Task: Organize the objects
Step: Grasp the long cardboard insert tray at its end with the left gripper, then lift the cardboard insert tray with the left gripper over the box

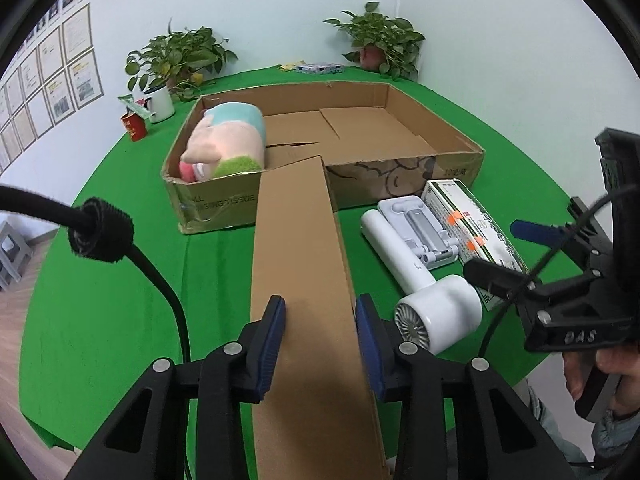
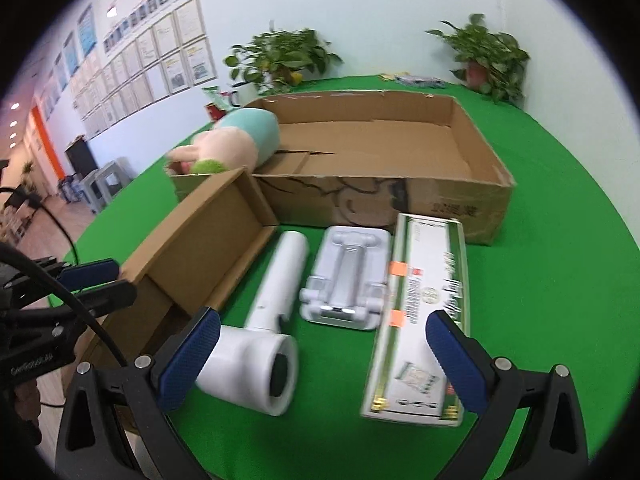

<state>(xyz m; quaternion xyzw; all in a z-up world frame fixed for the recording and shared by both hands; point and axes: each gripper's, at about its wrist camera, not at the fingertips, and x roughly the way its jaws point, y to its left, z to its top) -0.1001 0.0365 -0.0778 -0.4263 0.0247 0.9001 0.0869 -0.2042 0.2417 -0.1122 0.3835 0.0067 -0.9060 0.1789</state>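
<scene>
Our left hand-held gripper [image 1: 320, 320] has its blue pads on either side of a long brown cardboard box [image 1: 304, 280], pinching it across its width; the right wrist view shows this is a shallow open box, tilted, with its far end leaning on the front wall of the big cardboard tray [image 1: 460, 164]. We judge we are carrying it toward the tray, lengthwise so it clears the wall.

Our right hand-held gripper [image 2: 324, 344] is spread wide and holds nothing. It hovers low over the row of loose things on the green tabletop [image 2: 560, 280], its left pad above the white hair dryer [image 2: 264, 340] and its right pad over the near end of the green-and-white carton [image 2: 424, 320]. Between those two lies the white folding phone stand [image 2: 344, 280]. The three lie side by side, parallel and close together, just in front of the tray, probably lined up so each can be taken in turn. The right gripper is blurred, so its exact target cannot be told.

Inside the tray, a plush toy [image 1: 228, 144] is tucked into the left end, leaving the rest of the floor free. Beyond, two potted plants [image 1: 180, 60] and a white mug [image 1: 162, 104] stand near the wall, well apart from our work.
</scene>
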